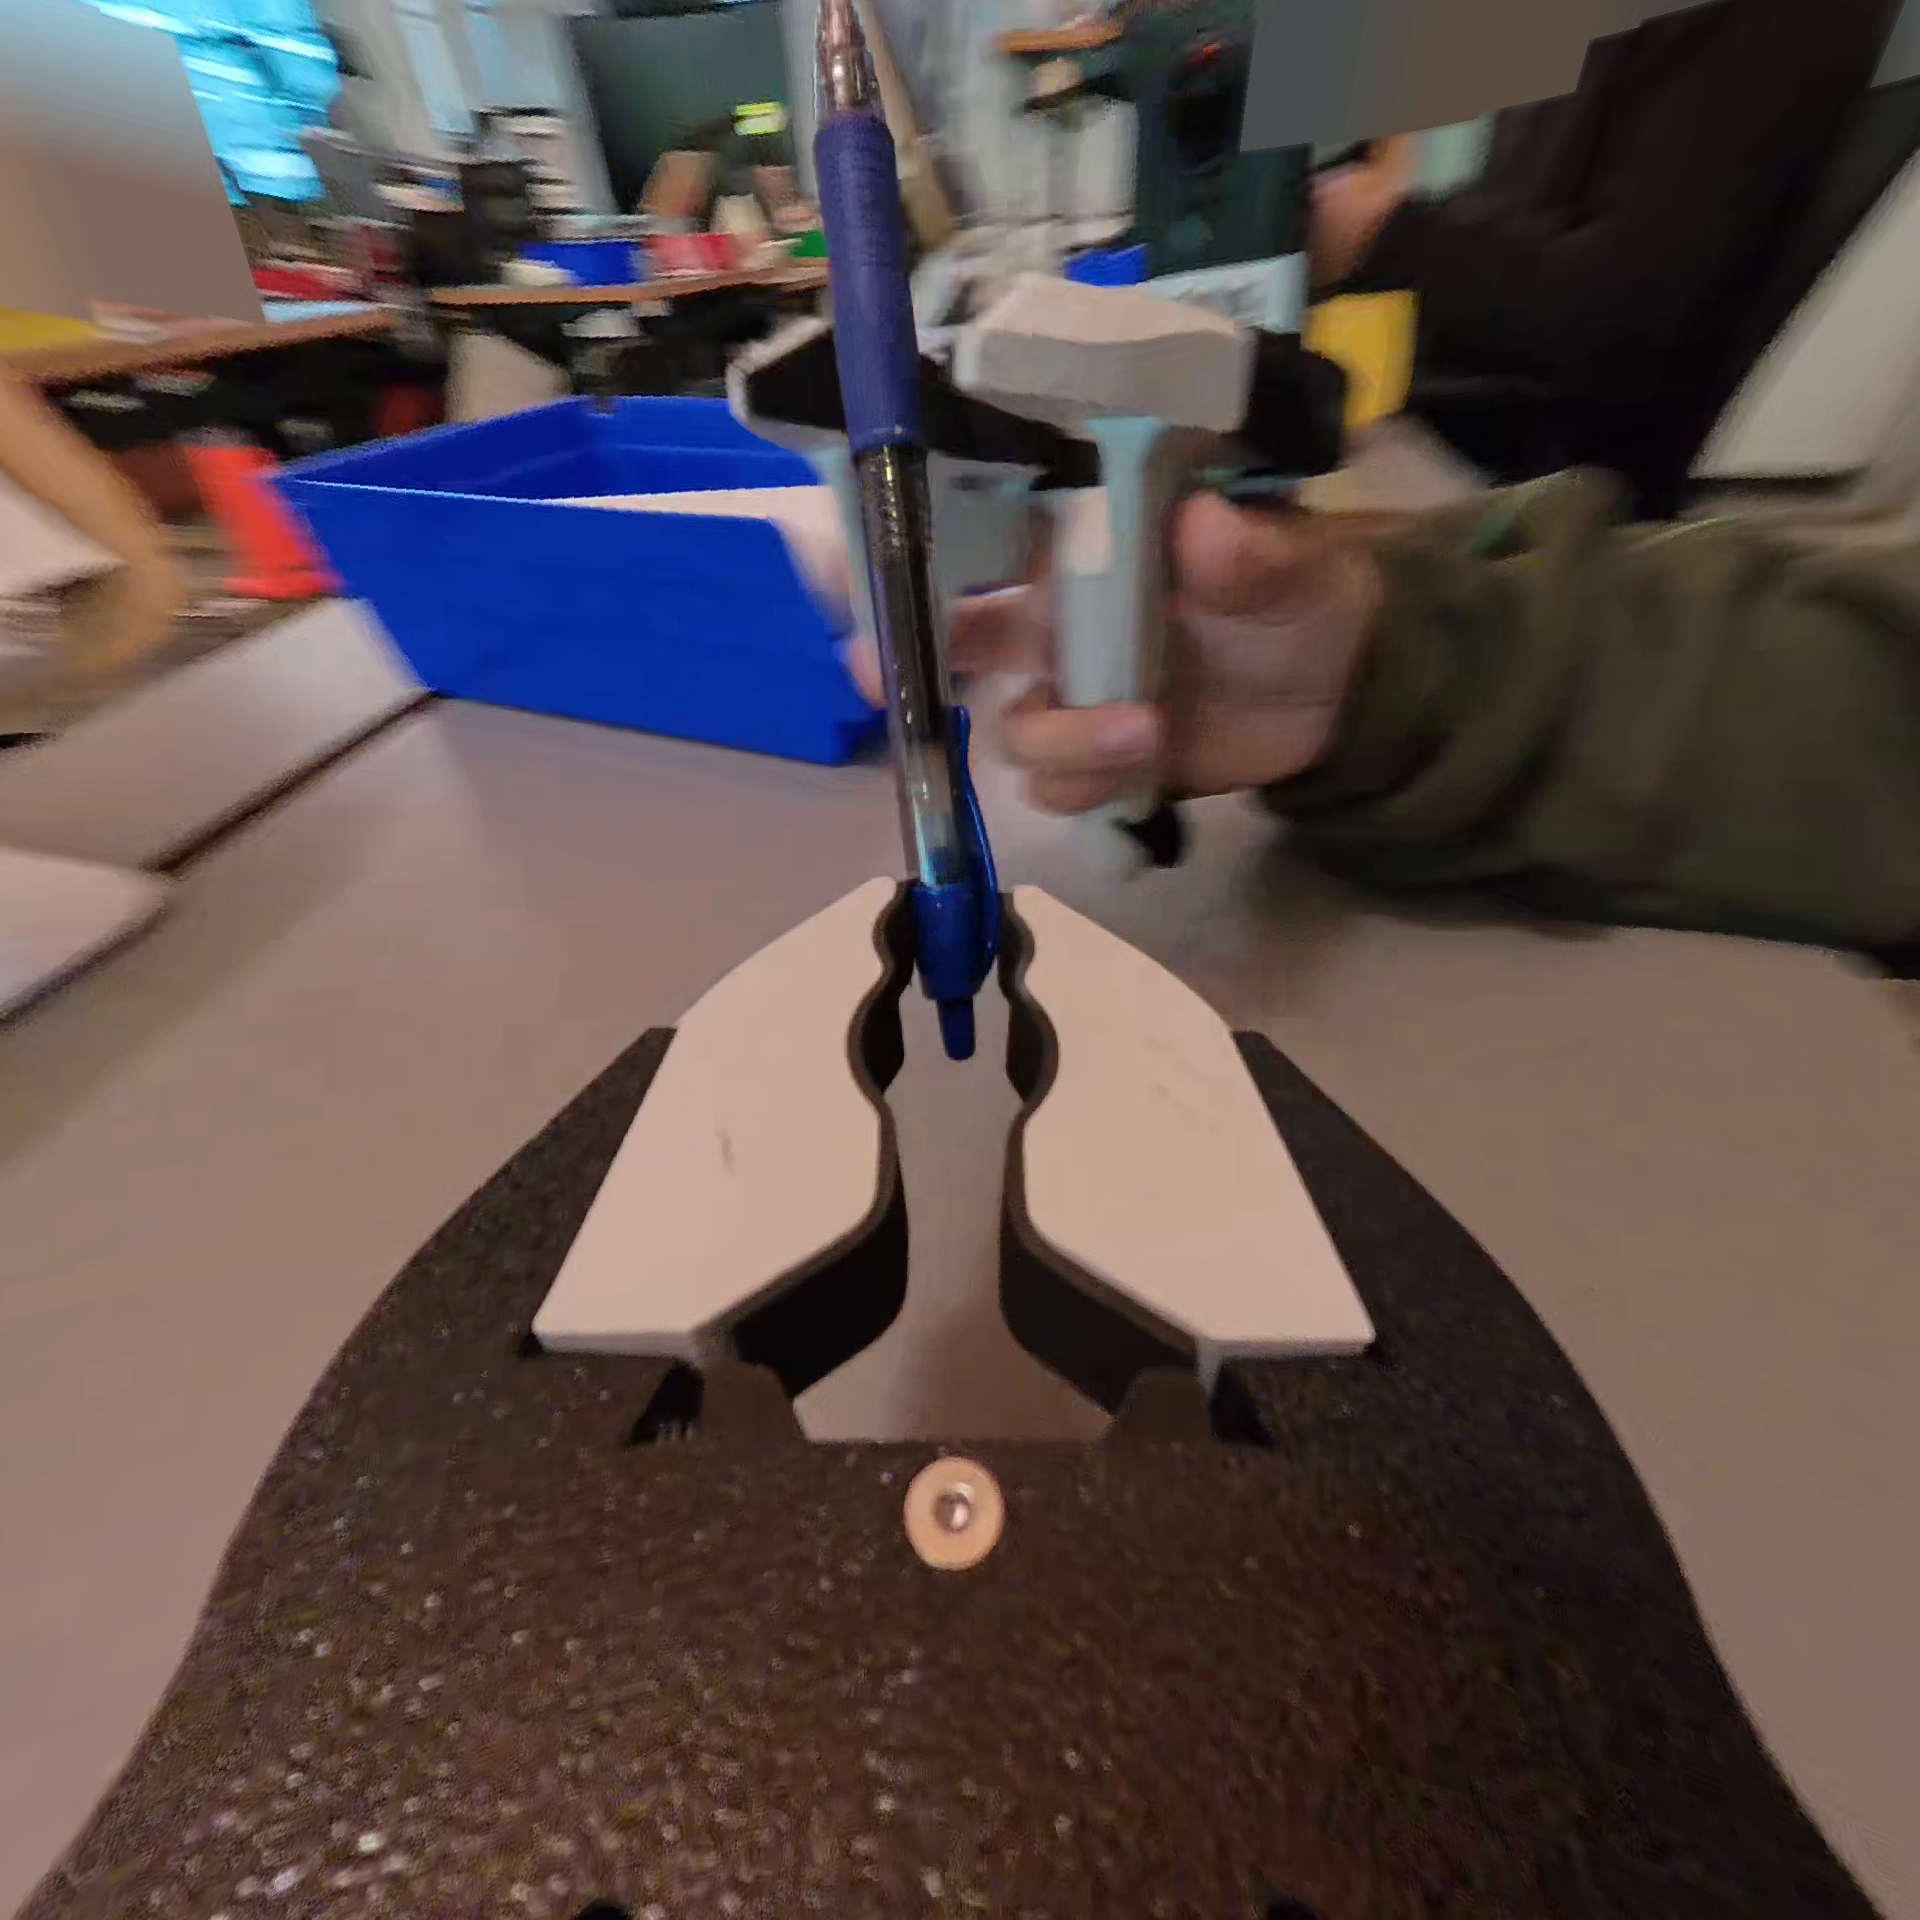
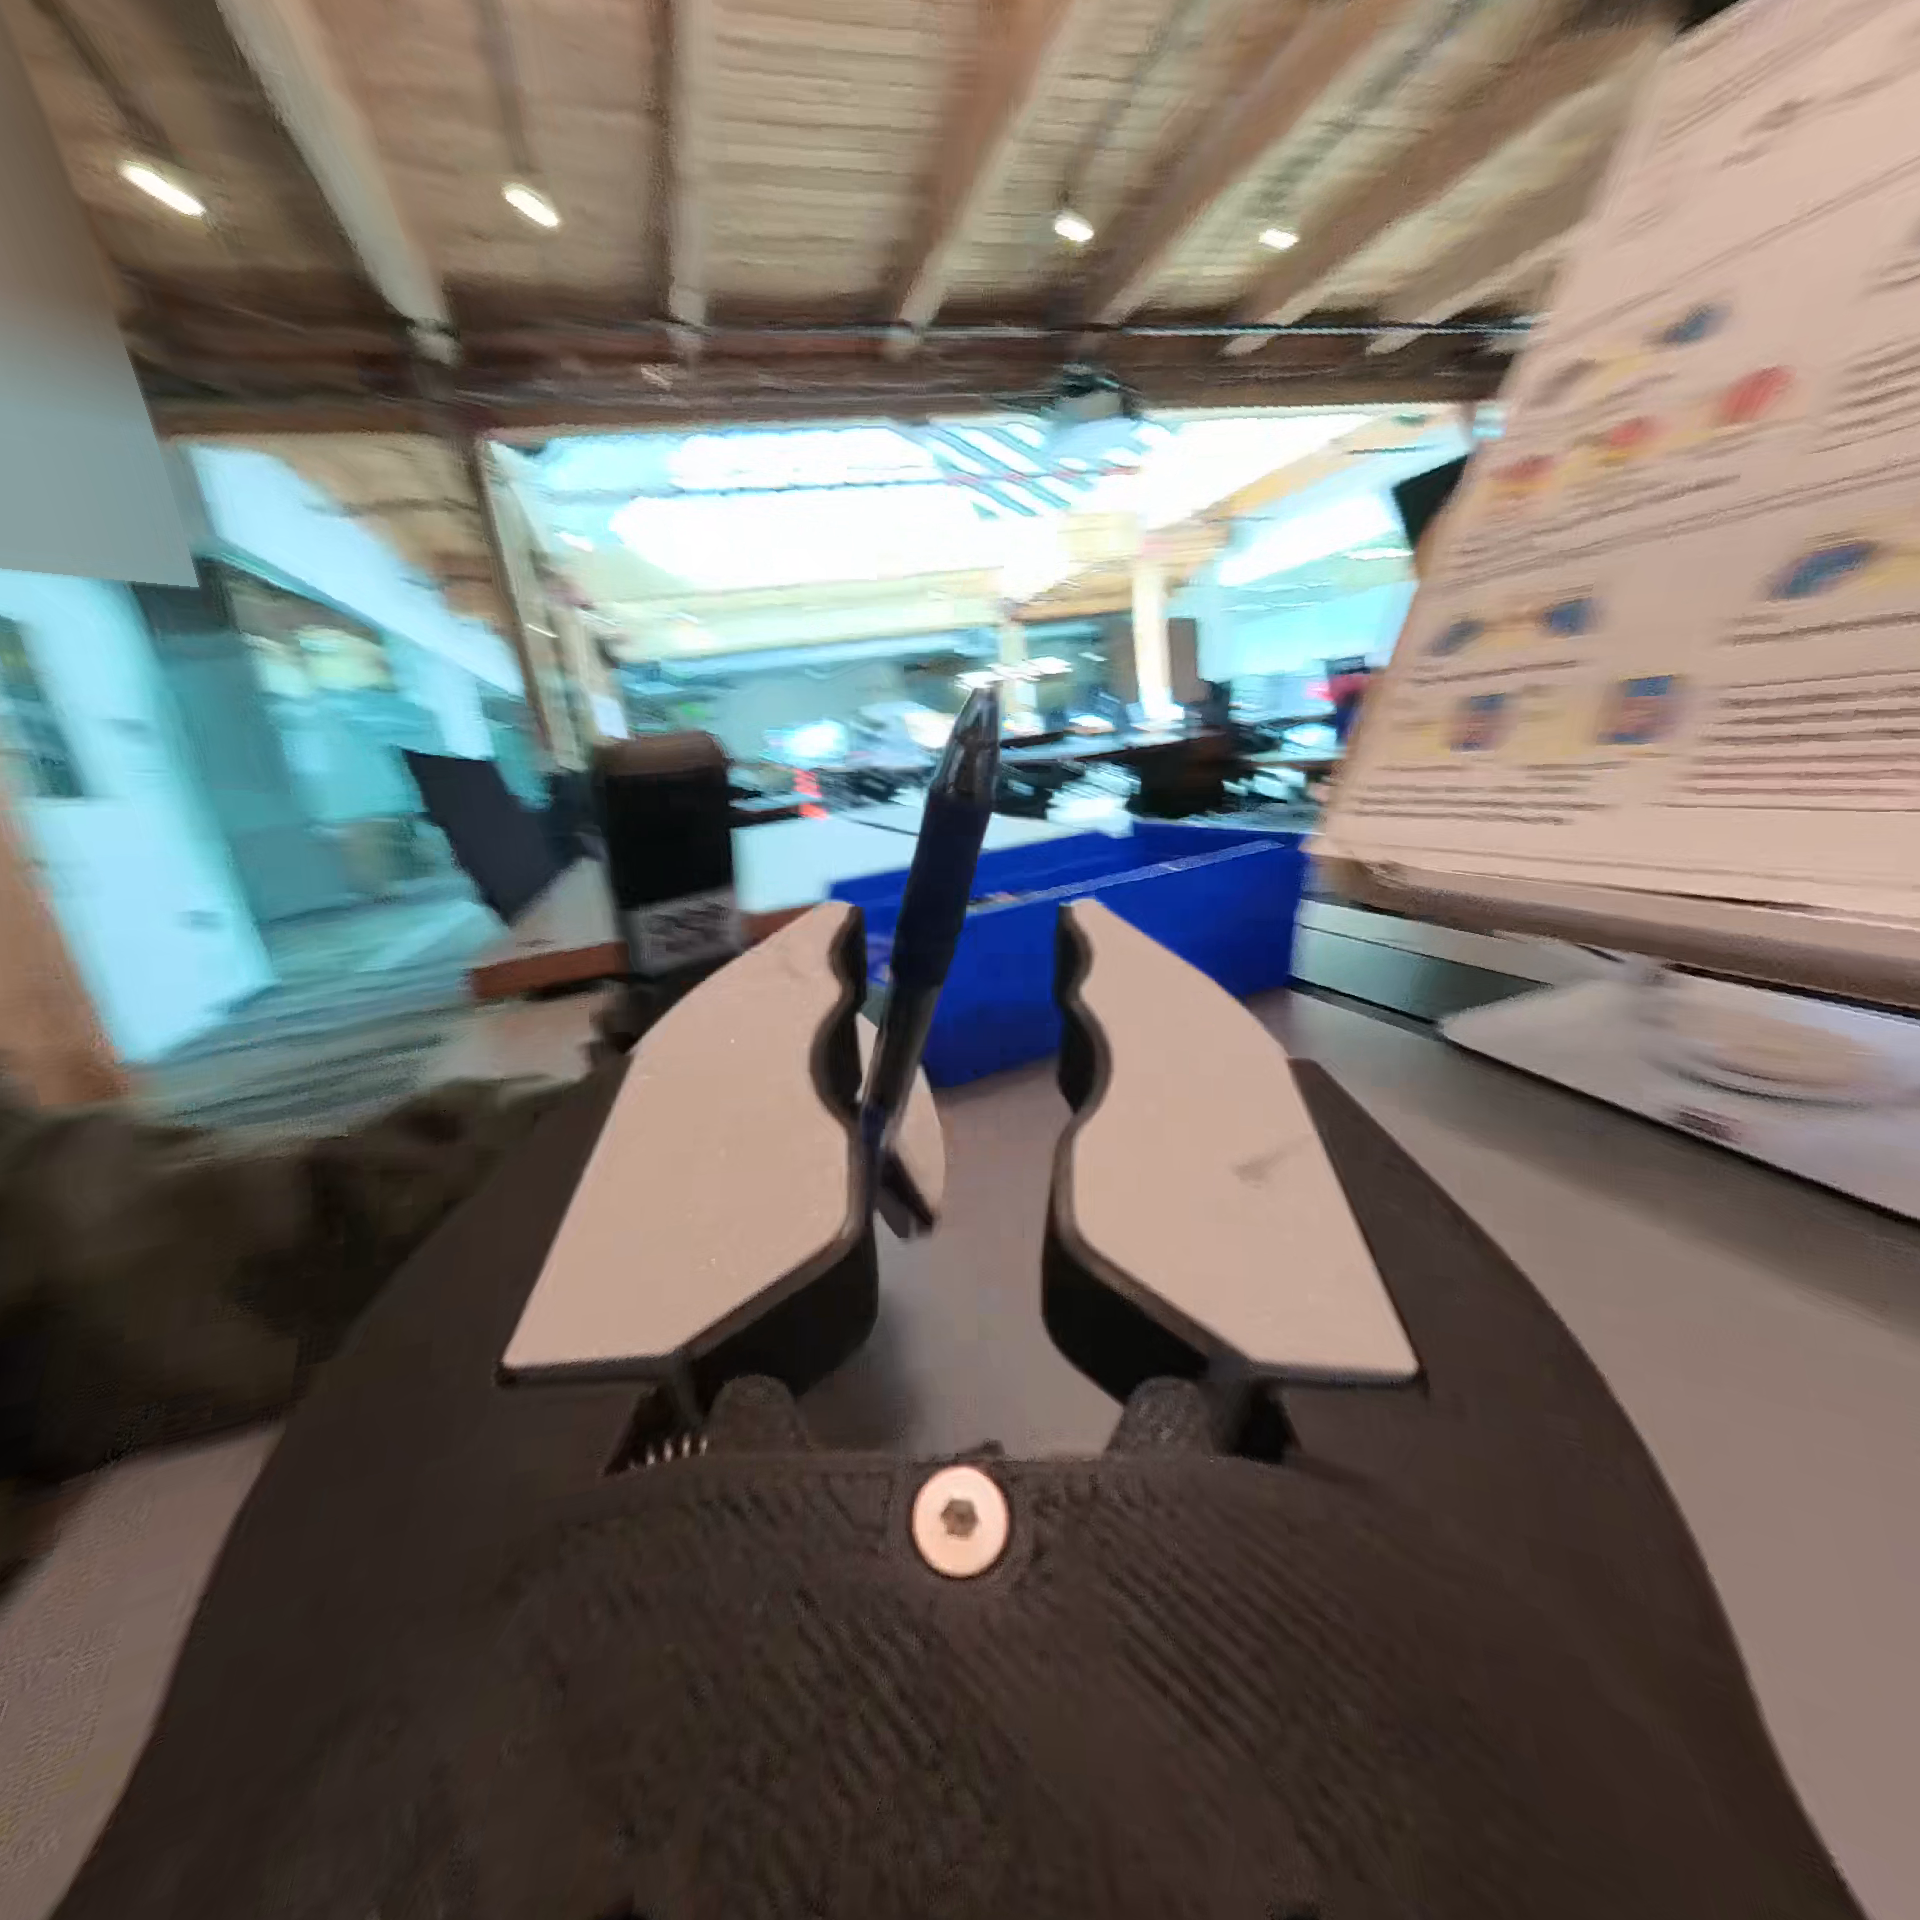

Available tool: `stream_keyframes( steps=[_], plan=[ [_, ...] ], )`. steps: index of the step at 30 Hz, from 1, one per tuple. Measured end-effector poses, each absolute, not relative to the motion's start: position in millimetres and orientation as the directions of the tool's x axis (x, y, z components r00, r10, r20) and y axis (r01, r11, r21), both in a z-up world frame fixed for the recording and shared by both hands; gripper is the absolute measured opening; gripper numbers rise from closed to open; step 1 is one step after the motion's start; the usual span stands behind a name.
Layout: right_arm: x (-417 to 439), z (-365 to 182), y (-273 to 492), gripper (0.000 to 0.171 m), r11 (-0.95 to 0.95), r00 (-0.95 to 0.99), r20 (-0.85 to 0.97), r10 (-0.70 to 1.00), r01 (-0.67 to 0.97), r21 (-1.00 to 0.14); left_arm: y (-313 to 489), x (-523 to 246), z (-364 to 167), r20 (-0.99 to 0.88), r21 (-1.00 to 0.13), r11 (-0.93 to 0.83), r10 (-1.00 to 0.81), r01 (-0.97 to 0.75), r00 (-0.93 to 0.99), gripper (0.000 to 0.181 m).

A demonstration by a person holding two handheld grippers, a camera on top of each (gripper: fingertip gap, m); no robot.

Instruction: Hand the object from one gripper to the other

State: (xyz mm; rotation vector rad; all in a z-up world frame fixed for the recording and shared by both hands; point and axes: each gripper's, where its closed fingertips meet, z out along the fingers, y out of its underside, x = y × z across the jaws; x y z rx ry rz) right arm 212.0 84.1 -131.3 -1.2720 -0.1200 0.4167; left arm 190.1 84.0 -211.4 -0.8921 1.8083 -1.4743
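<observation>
While left gripper [image 1: 951, 935] pinches upright pen [image 1: 883, 540], right gripper [image 2: 956, 997] agape around it, blue bin [image 1: 582, 582] behind

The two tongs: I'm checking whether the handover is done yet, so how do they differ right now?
The left tongs are shut on the pen's clip end; the right tongs are open around its blue grip. The left tongs hold the pen upright; the right tongs do not clamp it yet. Both have pale fingers on black bodies.

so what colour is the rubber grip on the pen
Dark blue; the pen grip shows best in the left wrist view.
</observation>
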Motion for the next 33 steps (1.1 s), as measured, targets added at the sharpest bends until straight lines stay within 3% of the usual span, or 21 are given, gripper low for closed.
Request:
stream_keyframes(
  steps=[3, 6, 8, 10, 15, 16, 19, 22, 26, 30, 33],
  plan=[
    [224, -145, 95, 0.044, 0.181, 0.968, -0.113, 0.226, -0.155, -0.971, 115, 204, -213, -0.314, -0.928, 0.361, -0.891, -0.09, -0.329, 0.014],
    [226, -147, 100, 0.042, 0.183, 0.978, -0.133, 0.159, -0.162, -0.97, 131, 208, -213, -0.556, -0.807, 0.578, -0.812, -0.116, -0.178, 0.014],
    [228, -150, 102, 0.035, 0.181, 0.975, -0.175, 0.138, -0.199, -0.963, 135, 210, -218, -0.669, -0.713, 0.683, -0.73, -0.157, -0.142, 0.014],
    [230, -150, 101, 0.015, 0.193, 0.97, -0.203, 0.132, -0.226, -0.955, 134, 211, -221, -0.703, -0.678, 0.717, -0.697, -0.164, -0.139, 0.015],
    [223, -144, 97, 0.012, 0.154, 0.914, -0.291, 0.283, -0.342, -0.927, 119, 208, -222, -0.579, -0.782, 0.615, -0.779, -0.107, -0.241, 0.014],
    [220, -142, 95, 0.011, 0.153, 0.903, -0.283, 0.323, -0.345, -0.926, 110, 205, -224, -0.513, -0.822, 0.563, -0.798, -0.086, -0.316, 0.015],
    [204, -130, 83, 0.012, 0.144, 0.823, -0.265, 0.502, -0.382, -0.913, 85, 191, -225, -0.292, -0.917, 0.39, -0.799, -0.083, -0.525, 0.038],
    [188, -118, 68, 0.012, 0.142, 0.725, -0.236, 0.647, -0.419, -0.897, 61, 171, -222, -0.025, -0.968, 0.195, -0.699, -0.157, -0.715, 0.042],
    [174, -126, 61, 0.012, 0.125, 0.728, -0.118, 0.675, -0.271, -0.954, 47, 146, -211, 0.167, -0.971, 0.055, -0.539, -0.232, -0.825, 0.039],
    [158, -146, 59, 0.012, 0.104, 0.735, 0.052, 0.676, -0.025, -0.994, 54, 147, -224, 0.181, -0.951, 0.106, -0.572, -0.291, -0.8, 0.031],
    [153, -151, 61, 0.012, 0.092, 0.735, 0.082, 0.673, 0.026, -0.995, 60, 155, -226, 0.157, -0.952, 0.114, -0.618, -0.285, -0.771, 0.013]
  ],
)
